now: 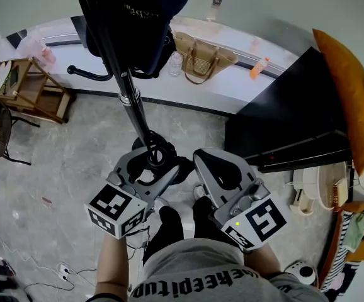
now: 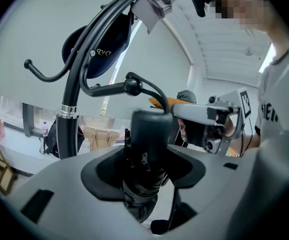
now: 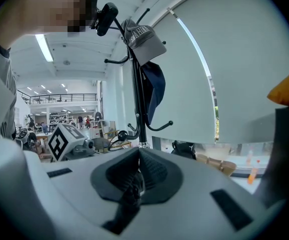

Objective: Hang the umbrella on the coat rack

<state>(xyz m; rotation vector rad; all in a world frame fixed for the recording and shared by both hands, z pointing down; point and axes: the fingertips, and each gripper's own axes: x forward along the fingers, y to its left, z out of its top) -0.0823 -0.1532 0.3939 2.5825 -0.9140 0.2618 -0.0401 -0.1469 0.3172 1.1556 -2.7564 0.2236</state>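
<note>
A folded black umbrella (image 2: pixel 147 149) stands upright between the jaws of my left gripper (image 2: pixel 145 184), which is shut on it. From the umbrella's top a thin black loop curves up to the ball end of a low hook (image 2: pixel 133 86) on the black coat rack (image 2: pixel 69 119); I cannot tell whether they touch. In the head view my left gripper (image 1: pixel 149 168) holds the umbrella (image 1: pixel 159 158) right beside the rack's pole (image 1: pixel 128 87). My right gripper (image 1: pixel 216 168) is just to its right, shut with nothing in it (image 3: pixel 137 176). A navy bag (image 1: pixel 138 11) and a grey cap (image 3: pixel 143 39) hang on the rack.
A woven bag (image 1: pixel 201 55), a clear bottle (image 1: pixel 176 65) and an orange bottle (image 1: pixel 261 67) sit on the white ledge behind the rack. A wooden shelf (image 1: pixel 28 87) stands at left, and a black cabinet (image 1: pixel 289 124) with an orange cushion (image 1: pixel 349 99) at right.
</note>
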